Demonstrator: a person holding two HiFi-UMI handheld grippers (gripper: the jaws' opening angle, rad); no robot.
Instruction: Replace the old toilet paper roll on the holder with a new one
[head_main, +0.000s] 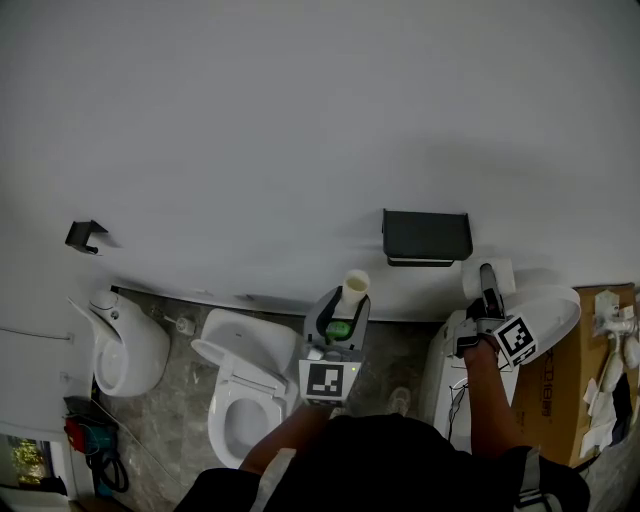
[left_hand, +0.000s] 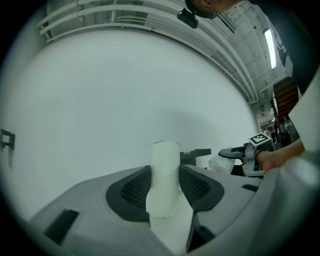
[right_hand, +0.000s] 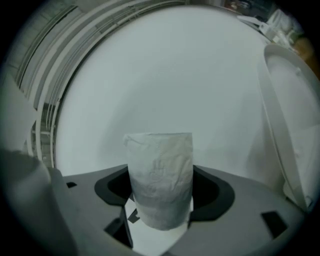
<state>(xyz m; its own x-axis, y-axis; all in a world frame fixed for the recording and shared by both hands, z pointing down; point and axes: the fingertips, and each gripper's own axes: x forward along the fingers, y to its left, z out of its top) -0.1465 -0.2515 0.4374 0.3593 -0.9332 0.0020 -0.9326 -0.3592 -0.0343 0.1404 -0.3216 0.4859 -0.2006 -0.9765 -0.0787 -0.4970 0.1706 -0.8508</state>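
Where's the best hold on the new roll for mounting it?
On its curved wall, from the side, as the right gripper holds the roll now: the soft cylinder sits squeezed between the jaws, its ends uncovered, likely free for the holder.

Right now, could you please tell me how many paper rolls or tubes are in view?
2. A bare pale cardboard tube is clamped in the left gripper; a white toilet paper roll in the right gripper. The black box-shaped wall holder may hide another.
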